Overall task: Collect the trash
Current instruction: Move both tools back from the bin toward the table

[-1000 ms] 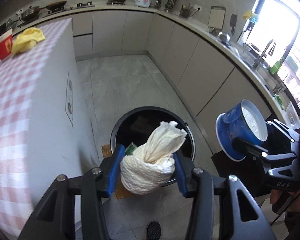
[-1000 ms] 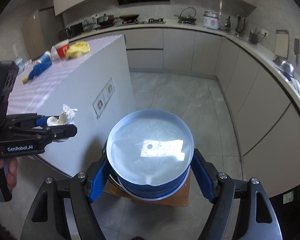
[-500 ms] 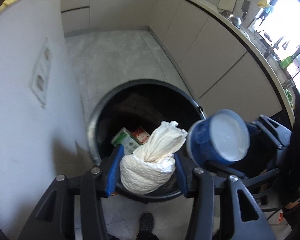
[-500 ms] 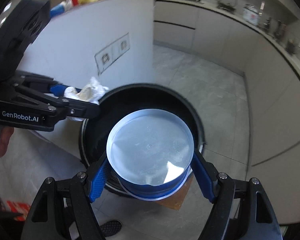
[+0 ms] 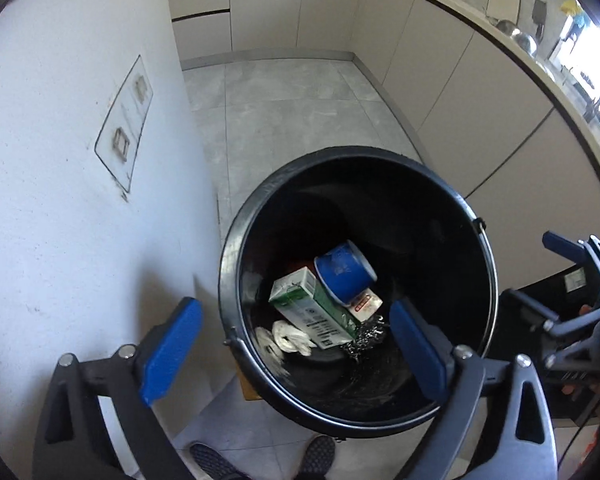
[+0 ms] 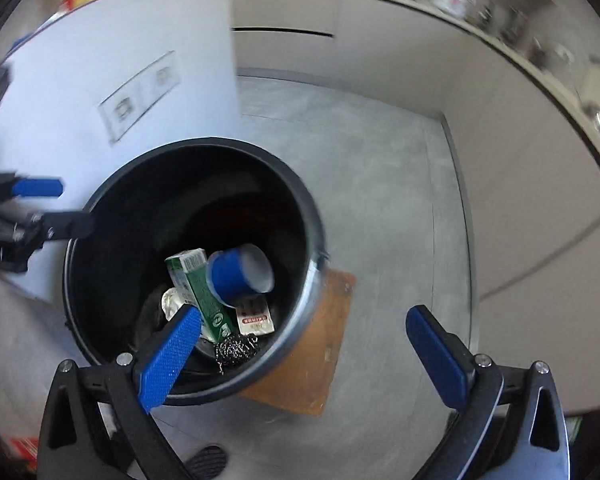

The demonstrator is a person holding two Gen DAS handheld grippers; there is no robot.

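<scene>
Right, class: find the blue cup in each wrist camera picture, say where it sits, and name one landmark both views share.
Left wrist view: the blue cup lies on its side inside the black bucket, right of centre, against the green carton.
Right wrist view: the blue cup lies left of centre, in the bucket's lower half.
Shared landmark: the green carton beside the cup.
</scene>
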